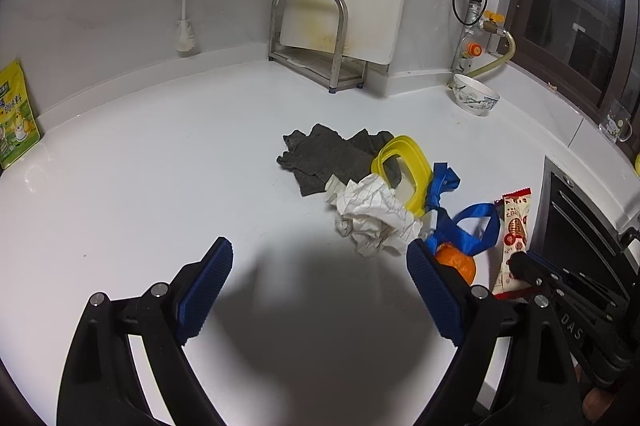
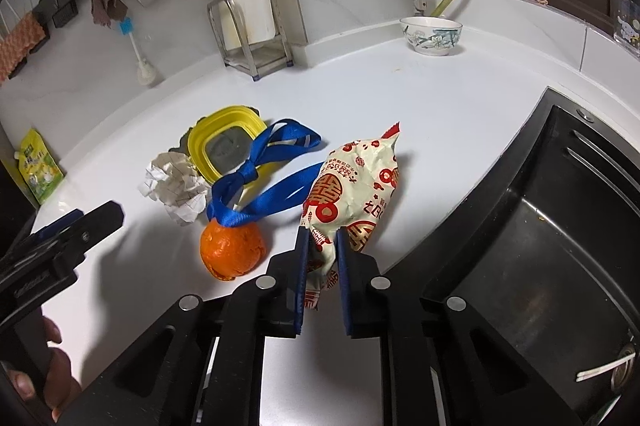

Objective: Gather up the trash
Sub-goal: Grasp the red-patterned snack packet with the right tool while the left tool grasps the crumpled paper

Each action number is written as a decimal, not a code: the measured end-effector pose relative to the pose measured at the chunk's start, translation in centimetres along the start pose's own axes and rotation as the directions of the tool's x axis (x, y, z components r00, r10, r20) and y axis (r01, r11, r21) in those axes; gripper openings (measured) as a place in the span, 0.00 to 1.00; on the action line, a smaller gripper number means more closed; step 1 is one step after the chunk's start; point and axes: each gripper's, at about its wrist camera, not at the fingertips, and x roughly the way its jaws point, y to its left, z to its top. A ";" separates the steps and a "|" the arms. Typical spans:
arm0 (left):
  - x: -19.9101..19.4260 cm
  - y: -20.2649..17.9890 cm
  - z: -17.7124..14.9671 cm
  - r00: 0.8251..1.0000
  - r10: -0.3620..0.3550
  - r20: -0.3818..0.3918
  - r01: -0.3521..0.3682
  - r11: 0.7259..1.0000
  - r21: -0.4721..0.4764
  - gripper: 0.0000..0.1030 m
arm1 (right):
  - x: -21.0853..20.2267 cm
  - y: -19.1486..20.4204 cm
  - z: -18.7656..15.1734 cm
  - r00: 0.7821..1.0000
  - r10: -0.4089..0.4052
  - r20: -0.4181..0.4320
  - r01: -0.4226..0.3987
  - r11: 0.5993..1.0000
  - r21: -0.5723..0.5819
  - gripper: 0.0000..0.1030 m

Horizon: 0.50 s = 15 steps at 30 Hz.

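Our right gripper [image 2: 320,238] pinches the snack wrapper [image 2: 352,182] just right of the orange peel [image 2: 232,246]; our left gripper [image 1: 320,258] gapes empty near the peel.

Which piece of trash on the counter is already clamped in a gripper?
The red-and-cream snack wrapper, pinched at its near end by the right gripper. The crumpled paper and orange peel lie free.

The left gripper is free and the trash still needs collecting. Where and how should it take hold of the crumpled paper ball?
Grip the crumpled paper across its near, bulging lower half, coming from the open counter side in front. Its far edge lies against the yellow lid and the blue ribbon crowds its right, so the front is likely clearest. The left gripper stands open wide enough.
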 end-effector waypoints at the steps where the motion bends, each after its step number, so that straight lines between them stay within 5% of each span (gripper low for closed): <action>1: 0.1 -0.2 0.2 1.000 -0.002 0.001 0.002 1.000 0.000 0.85 | -0.1 -0.1 0.0 1.000 0.002 0.002 -0.003 1.000 0.003 0.13; 11: 3.7 -2.5 1.7 0.999 0.023 -0.033 -0.022 0.999 0.023 0.86 | -0.3 -1.0 -0.2 0.999 0.041 0.009 -0.041 0.999 0.027 0.13; 15: 5.0 -2.6 1.8 0.998 0.022 -0.060 -0.021 1.000 0.007 0.72 | -0.2 -1.1 -0.3 0.999 0.048 0.009 -0.049 0.998 0.030 0.13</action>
